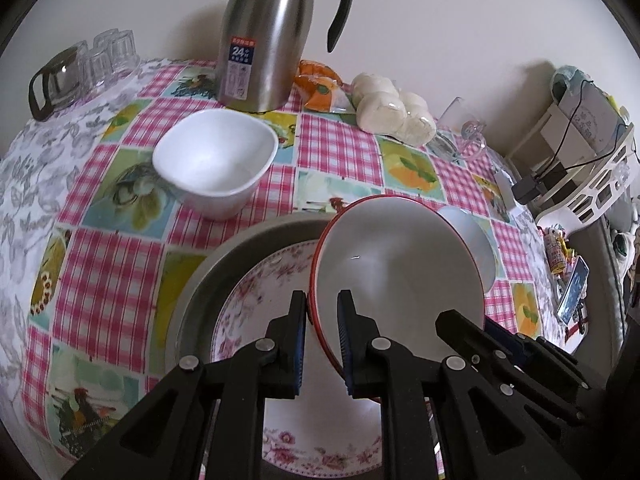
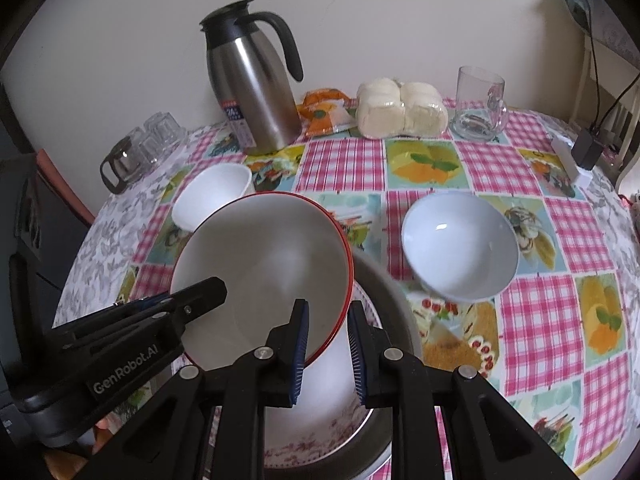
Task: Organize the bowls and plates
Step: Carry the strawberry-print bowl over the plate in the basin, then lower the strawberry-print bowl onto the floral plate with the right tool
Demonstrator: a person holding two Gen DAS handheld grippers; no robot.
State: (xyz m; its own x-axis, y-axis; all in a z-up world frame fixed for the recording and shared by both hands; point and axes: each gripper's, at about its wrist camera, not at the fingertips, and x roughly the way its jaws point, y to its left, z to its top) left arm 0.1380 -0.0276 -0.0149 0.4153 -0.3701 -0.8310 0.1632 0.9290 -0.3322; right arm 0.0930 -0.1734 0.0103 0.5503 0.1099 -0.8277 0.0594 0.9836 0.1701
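A red-rimmed white bowl is held tilted over a floral plate, which lies in a grey dish. My left gripper is shut on the bowl's left rim. My right gripper straddles the bowl's right rim with a gap between its pads and the rim, so it looks open; it also shows in the left wrist view. A square white bowl stands at the back left. A round white bowl stands to the right.
A steel thermos jug, a bag of buns and an orange packet line the back wall. A glass mug stands at back right, upturned glasses and a glass pot at back left.
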